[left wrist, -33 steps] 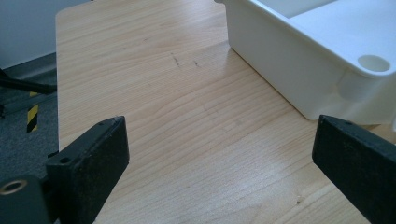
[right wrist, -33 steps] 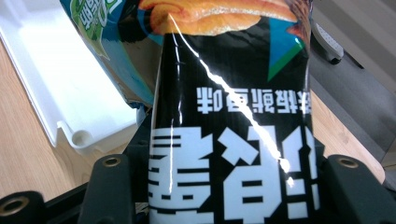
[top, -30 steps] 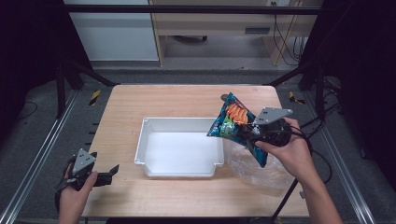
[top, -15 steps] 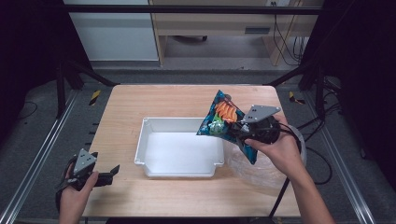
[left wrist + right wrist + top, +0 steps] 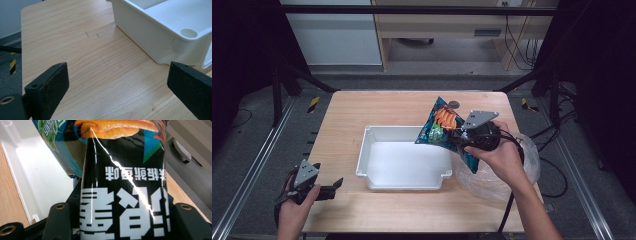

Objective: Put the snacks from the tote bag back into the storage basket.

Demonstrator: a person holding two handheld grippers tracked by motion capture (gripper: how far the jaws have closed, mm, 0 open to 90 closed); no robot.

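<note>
Wooden tabletop under dark framing: nearest you, your left gripper (image 5: pixel 328 189) idles low at the front-left corner, its 2 jaws spread wide over bare wood with nothing between them, just short of the white bin (image 5: pixel 371 170). Farther in, your right gripper (image 5: pixel 460 141) is clamped tight on the snack bag (image 5: pixel 441 126), which hangs tilted in the air above the bin's right rim, a crumpled clear plastic bag (image 5: pixel 517 170) on the table beside it. Carry step looks near done; next, bring the bag over the bin's open middle, lower it, then release.
</note>
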